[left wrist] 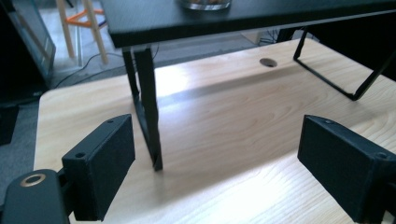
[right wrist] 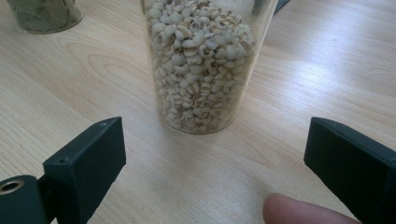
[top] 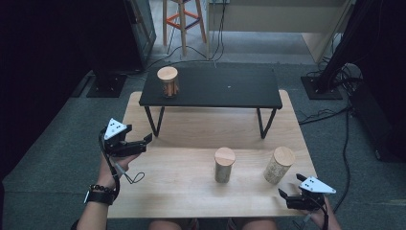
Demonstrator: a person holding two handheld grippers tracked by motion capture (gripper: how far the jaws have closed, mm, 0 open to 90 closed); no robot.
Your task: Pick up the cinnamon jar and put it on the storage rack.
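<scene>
Right gripper (right wrist: 215, 172) sits wide open, empty, squared up on the clear wood-lidded jar of pale grains (right wrist: 203, 60) for a grab; left gripper (left wrist: 215, 172) also open, empty, facing the black shelf leg (left wrist: 148, 116).

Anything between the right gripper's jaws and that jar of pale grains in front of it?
No. In the right gripper view, only bare wooden table lies between the open right gripper and the grain jar.
</scene>
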